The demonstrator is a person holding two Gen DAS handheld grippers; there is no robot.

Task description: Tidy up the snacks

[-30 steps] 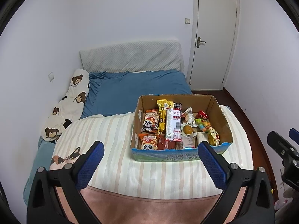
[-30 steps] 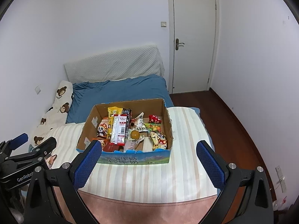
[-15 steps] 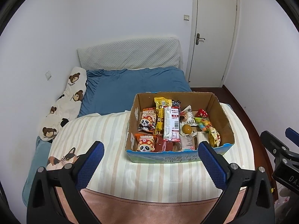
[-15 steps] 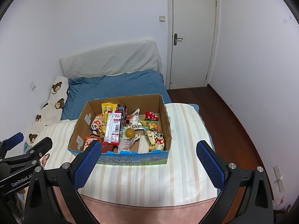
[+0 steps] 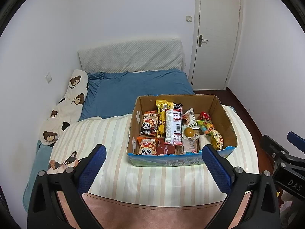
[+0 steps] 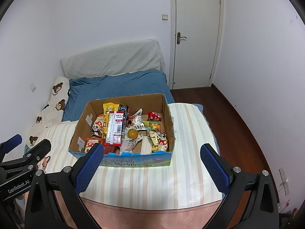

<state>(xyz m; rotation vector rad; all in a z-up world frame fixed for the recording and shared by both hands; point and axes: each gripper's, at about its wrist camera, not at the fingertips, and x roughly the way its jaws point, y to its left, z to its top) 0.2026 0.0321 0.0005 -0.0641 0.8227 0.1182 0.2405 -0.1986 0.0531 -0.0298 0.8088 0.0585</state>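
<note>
The cardboard box (image 5: pixel 182 156) stood on the striped bedcover (image 5: pixel 106 133) of the bed, open-topped and filled with snacks, its long side running across both views. Taking the box as landmark and working left to right: the left gripper (image 5: pixel 152 164) hovered short of the box's near wall, slightly to its left, fingers (image 5: pixel 91 169) spread wide and holding nothing. Inside lay panda packets (image 5: pixel 148 124) at the left end, a long red-and-white packet (image 5: pixel 173 127) lying front to back, and a round yellow item (image 5: pixel 188 132) right of centre. The right gripper (image 6: pixel 151 164) hung before the near wall, fingers equally spread and empty. Neither appeared clearly nearer; the contents lay ahead of and below both.
</note>
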